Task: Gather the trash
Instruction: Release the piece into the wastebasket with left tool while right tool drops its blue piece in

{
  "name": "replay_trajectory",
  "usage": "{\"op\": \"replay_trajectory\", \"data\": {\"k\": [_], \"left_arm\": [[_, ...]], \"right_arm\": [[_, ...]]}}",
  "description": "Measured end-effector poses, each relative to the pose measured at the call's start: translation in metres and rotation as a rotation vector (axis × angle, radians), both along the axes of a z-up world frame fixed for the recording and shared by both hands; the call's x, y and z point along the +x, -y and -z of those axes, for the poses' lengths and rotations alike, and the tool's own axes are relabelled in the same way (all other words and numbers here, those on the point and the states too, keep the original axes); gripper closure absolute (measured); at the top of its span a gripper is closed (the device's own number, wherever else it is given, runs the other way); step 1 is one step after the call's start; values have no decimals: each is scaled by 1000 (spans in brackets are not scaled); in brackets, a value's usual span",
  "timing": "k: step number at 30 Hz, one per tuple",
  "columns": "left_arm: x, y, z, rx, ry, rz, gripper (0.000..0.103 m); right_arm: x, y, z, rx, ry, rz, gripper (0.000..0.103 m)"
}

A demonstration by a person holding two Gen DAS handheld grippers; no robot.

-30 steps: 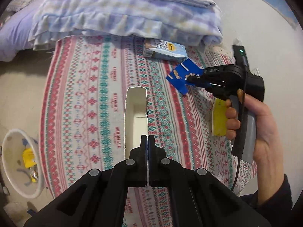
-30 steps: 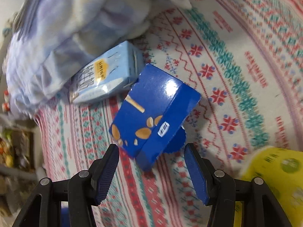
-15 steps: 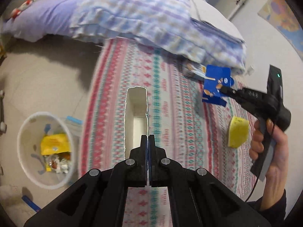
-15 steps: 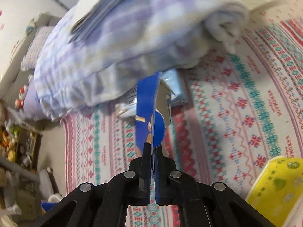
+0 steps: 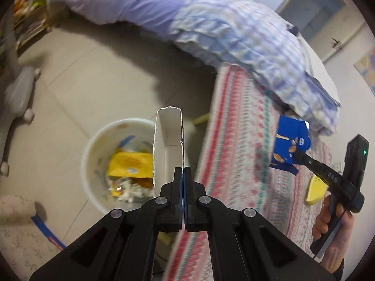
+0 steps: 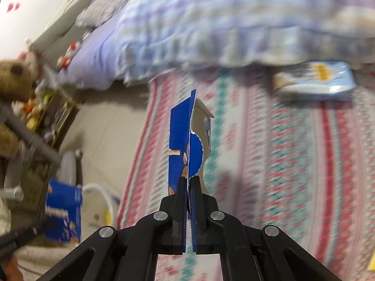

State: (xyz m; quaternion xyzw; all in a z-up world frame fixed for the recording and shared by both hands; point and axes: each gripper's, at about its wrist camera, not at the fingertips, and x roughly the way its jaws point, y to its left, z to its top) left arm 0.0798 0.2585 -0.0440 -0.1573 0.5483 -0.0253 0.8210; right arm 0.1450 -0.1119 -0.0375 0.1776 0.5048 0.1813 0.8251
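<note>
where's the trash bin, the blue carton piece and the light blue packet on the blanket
trash bin (image 5: 93,140), left wrist view, on its white rim
blue carton piece (image 6: 178,138), right wrist view, on its blue printed face
light blue packet (image 6: 316,82), right wrist view, on its top face

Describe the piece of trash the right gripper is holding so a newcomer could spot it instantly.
Start at the patterned red-and-teal bedspread below the folded blue checked quilt. Above it, the right gripper is shut on a flattened glossy blue cardboard snack box. Unlike the pale blue packet lying by the quilt, it is deep blue and off the bed.
</note>
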Motion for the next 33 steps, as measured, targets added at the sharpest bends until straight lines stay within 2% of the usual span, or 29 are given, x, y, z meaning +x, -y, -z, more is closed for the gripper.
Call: {"op": "replay_trajectory", "data": {"k": [7, 13, 17, 19, 20, 24, 29, 33], "left_arm": [[1, -34, 24, 10, -58, -50, 103], [7, -47, 45, 6, -130, -87, 102], [6, -59, 47, 8, -146, -113, 99], [5, -64, 47, 3, -147, -124, 88], [4, -67, 47, -1, -146, -140, 86], [2, -78, 39, -10, -134, -202, 86], [4, -81, 37, -26, -138, -228, 86], [5, -80, 39, -33, -151, -232, 86]], "right_arm": [[-6, -48, 15, -25, -8, -79, 102], [-16, -100, 26, 2, -18, -155, 102], [-22, -131, 28, 18, -2, -212, 102], [-24, -148, 30, 12, 3, -242, 102], [-25, -152, 30, 9, 3, -250, 102], [-28, -177, 39, 2, 1, -294, 102], [-32, -204, 46, 16, 8, -347, 102], [-41, -227, 48, 25, 42, -401, 95]]}}
